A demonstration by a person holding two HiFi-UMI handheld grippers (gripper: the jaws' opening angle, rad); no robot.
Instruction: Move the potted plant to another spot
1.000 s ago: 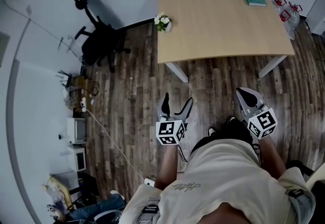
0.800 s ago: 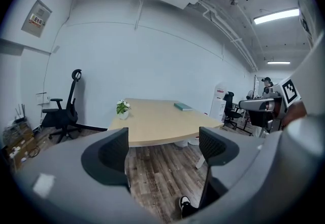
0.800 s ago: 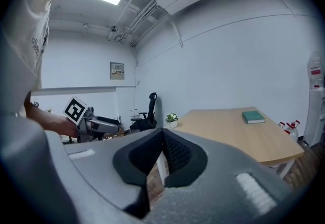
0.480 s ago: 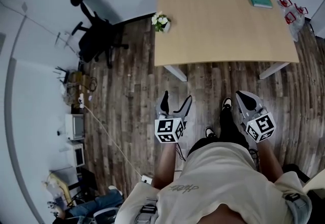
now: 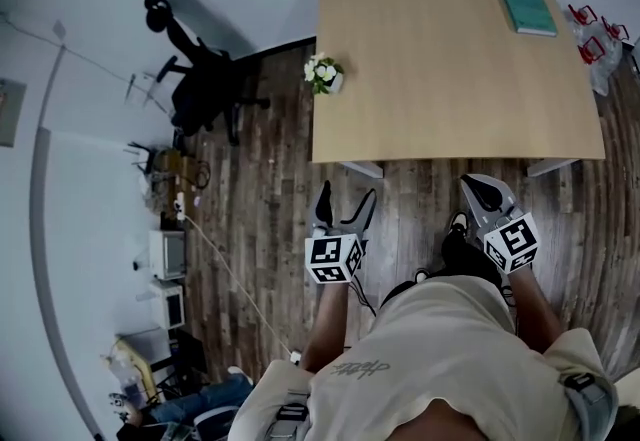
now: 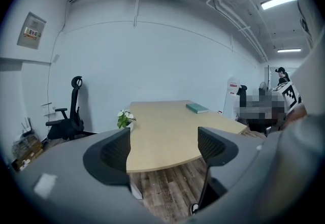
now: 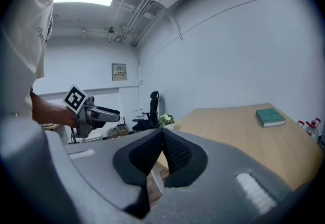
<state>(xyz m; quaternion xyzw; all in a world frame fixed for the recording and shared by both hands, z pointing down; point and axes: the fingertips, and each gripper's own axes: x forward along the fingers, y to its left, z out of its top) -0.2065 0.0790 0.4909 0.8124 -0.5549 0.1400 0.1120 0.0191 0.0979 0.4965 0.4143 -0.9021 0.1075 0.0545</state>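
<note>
Standing short of surface (image 5: 450,59), potted plant (image 5: 324,75) at its left edge, well apart from both. Left hand-held gripper (image 5: 349,197) jaws apart, right hand-held gripper (image 5: 487,194) together, both empty. Imo step closer, clamp low near base, not up top.

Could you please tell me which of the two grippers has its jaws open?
The left gripper: its jaws stand apart with nothing between them, while the right gripper has its jaws pressed together.
</note>
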